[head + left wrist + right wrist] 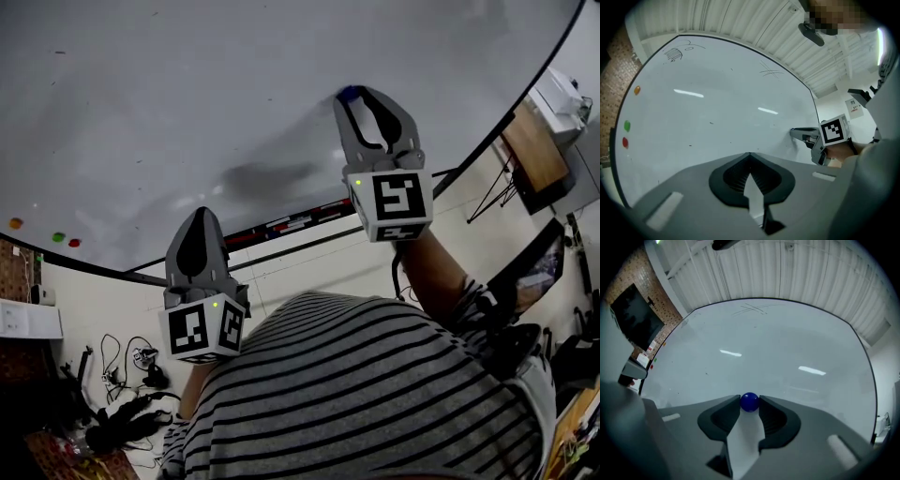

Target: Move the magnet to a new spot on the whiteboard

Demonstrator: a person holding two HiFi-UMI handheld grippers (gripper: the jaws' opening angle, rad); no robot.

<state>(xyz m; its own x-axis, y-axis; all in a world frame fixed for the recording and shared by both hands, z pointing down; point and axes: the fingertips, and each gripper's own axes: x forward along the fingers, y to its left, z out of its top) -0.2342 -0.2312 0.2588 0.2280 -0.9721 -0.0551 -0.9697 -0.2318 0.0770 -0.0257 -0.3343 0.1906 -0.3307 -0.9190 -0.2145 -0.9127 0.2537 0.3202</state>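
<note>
A round blue magnet (749,402) sits pinched between the tips of my right gripper (749,402), which is shut on it. In the head view the blue magnet (350,94) shows at the tip of the right gripper (362,95), held at the whiteboard (187,103) surface, right of its middle. The left gripper view shows the right gripper (793,133) with its tips at the whiteboard (722,108). My left gripper (199,216) hangs lower, near the board's bottom edge. That left gripper (750,154) is shut with nothing in it.
Orange (15,223), green (58,237) and red (74,243) magnets stick at the board's left edge. A ledge with markers (281,225) runs under the board. Cables (131,361) lie on the floor below. A dark screen (635,315) hangs left of the board.
</note>
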